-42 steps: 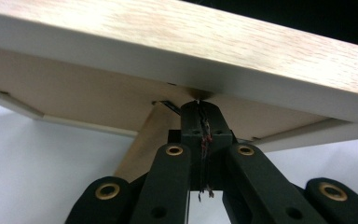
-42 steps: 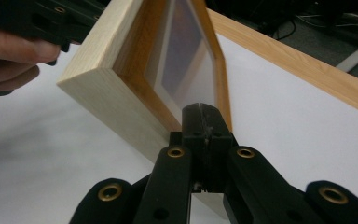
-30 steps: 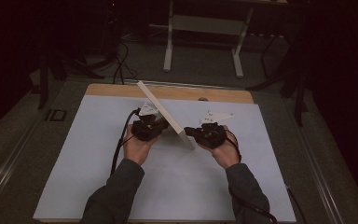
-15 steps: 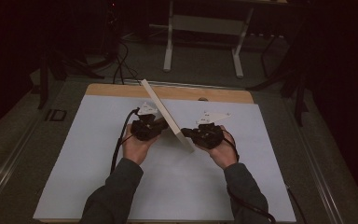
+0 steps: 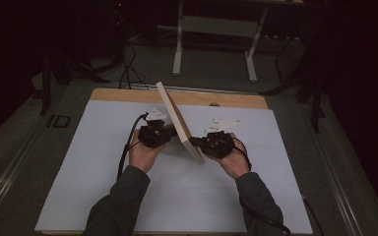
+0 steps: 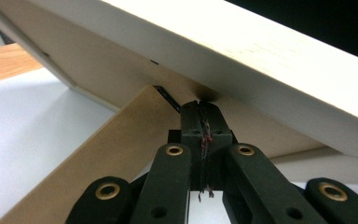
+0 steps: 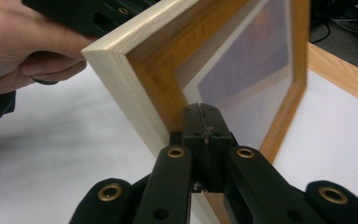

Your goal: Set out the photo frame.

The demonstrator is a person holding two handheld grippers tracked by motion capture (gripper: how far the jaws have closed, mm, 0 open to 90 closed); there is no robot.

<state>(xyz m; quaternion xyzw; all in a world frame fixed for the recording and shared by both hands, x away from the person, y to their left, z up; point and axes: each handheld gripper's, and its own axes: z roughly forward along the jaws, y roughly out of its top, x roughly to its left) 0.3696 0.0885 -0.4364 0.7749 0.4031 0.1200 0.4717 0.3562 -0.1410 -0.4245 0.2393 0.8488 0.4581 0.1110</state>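
Because both grippers are clenched shut with nothing between their jaws, the picture frame (image 5: 179,123) is only propped, not gripped. The left gripper (image 6: 200,105) pushes its closed tips against the frame's back by the fold-out stand (image 6: 98,158); the right gripper (image 7: 200,109) presses its front border. A slip of either tip could topple it onto the white table (image 5: 78,167). The frame stands on edge at the centre of the high view, its long axis running from upper left to lower right, glass facing right.
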